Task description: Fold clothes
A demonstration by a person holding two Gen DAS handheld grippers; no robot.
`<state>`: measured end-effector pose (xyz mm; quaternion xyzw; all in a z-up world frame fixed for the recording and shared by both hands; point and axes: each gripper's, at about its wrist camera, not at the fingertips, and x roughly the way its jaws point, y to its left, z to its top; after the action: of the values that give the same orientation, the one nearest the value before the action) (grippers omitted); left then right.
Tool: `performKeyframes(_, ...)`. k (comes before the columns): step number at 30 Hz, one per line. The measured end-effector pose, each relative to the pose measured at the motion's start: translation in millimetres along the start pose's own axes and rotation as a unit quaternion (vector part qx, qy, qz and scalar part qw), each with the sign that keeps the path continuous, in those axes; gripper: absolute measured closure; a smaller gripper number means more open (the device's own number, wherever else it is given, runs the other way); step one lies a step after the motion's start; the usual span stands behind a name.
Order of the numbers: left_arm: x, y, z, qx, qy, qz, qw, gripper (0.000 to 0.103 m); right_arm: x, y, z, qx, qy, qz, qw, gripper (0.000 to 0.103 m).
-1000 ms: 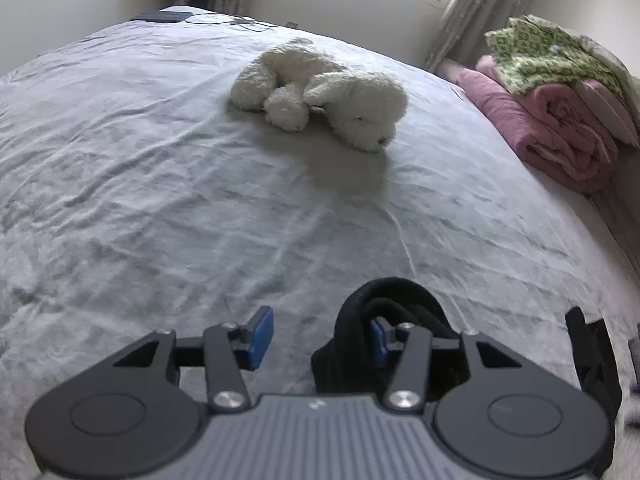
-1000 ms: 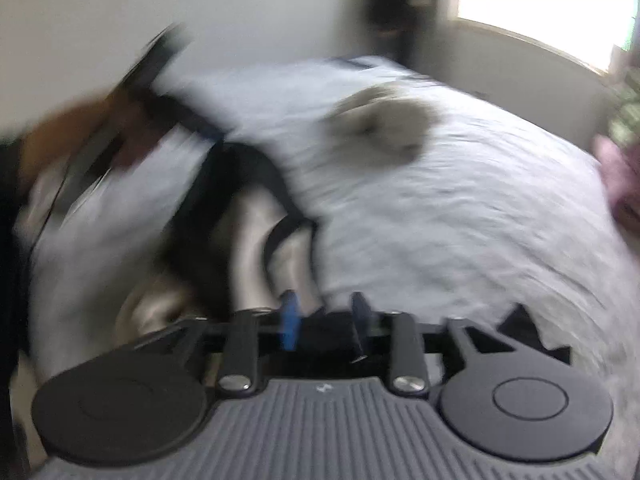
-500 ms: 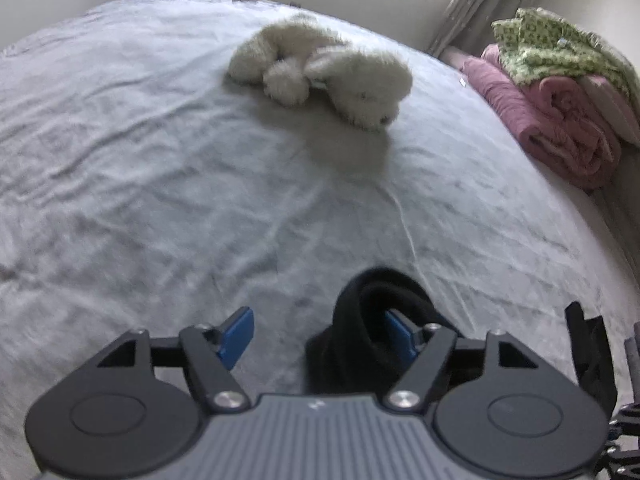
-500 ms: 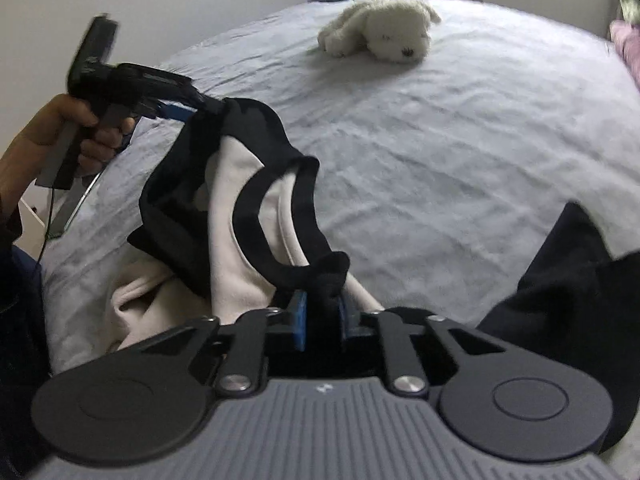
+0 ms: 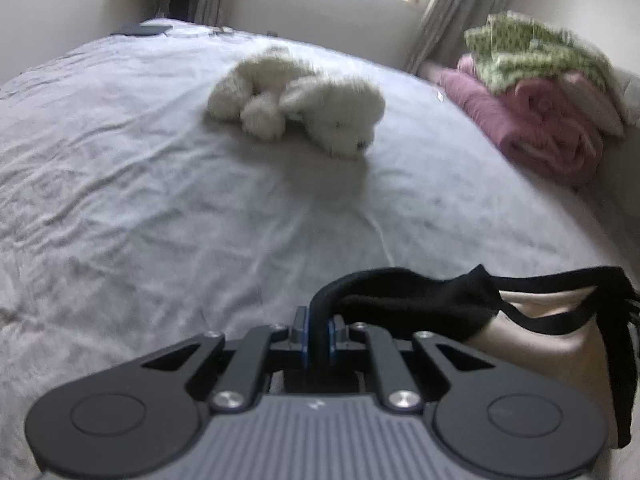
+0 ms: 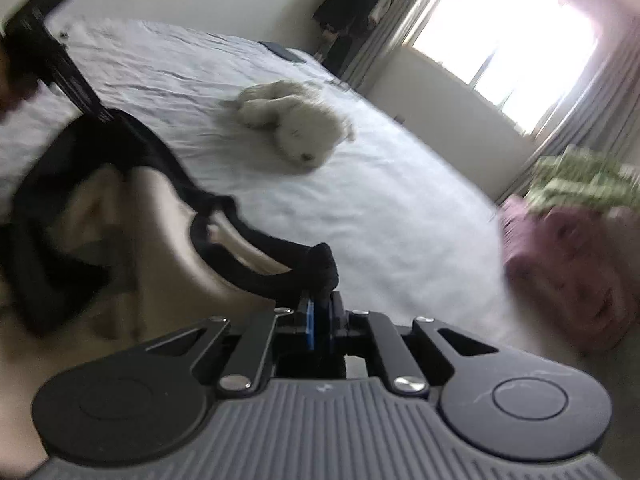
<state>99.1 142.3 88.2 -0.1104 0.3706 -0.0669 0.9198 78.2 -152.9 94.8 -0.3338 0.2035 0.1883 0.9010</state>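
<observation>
Both of your hand-held grippers are clamped on the same garment, a cream top edged in black. Your left hand-held gripper has its jaws closing, with a black trim band already pinched between the blue pads, and the cloth runs off to the right of that view. Your right hand-held gripper has closed tight on a bunched black edge, and the garment stretches away to the left toward the other tool. The top hangs between the two, above the near part of the grey bed. A white plush dog lies farther up the bed, well apart from the garment. Folded pink and green blankets are piled at the right side.
</observation>
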Motion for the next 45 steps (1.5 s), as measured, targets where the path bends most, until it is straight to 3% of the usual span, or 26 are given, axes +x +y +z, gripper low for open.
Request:
performKeyframes(7,8,7,15,0.0,-0.011,0.002,0.9999,0.095,43,-17,14,-0.002,-0.01,-0.066,0.998,0.097)
performKeyframes(17,42,5,39,0.033,-0.026,0.037,0.9984,0.094,100,-36,29,0.041,0.018,-0.099,0.994,0.098)
performKeyframes(20,49,11,33,0.013,-0.018,0.045,0.9987,0.079,114,-31,27,0.063,0.041,-0.102,0.992,0.098)
performKeyframes(22,51,15,29,0.006,-0.001,0.045,0.999,0.059,132,-23,19,0.075,0.075,-0.089,0.99,0.097)
performKeyframes(25,48,16,28,0.004,0.016,0.04,0.9991,0.053,148,-21,0,0.099,0.118,-0.082,0.985,0.093)
performKeyframes(28,41,11,28,0.021,0.022,0.058,0.9979,0.037,127,-40,-11,0.168,0.111,-0.101,0.974,0.087)
performKeyframes(33,27,12,26,0.015,0.029,0.077,0.9965,0.036,67,-67,-30,0.231,0.102,-0.1,0.962,0.082)
performKeyframes(37,8,8,17,0.004,0.025,0.072,0.9971,0.036,18,-76,-56,0.309,0.117,-0.053,0.942,0.081)
performKeyframes(40,-2,-9,0,0.013,0.038,0.04,0.9984,0.036,-17,-73,-77,0.364,0.133,-0.01,0.922,0.081)
performKeyframes(43,-6,-25,-20,0.015,0.071,-0.006,0.9973,0.034,-42,-65,-90,0.388,0.141,0.027,0.91,0.081)
performKeyframes(45,-6,-31,-28,0.025,0.085,0.001,0.9961,0.029,-52,-54,-98,0.396,0.139,0.052,0.906,0.077)
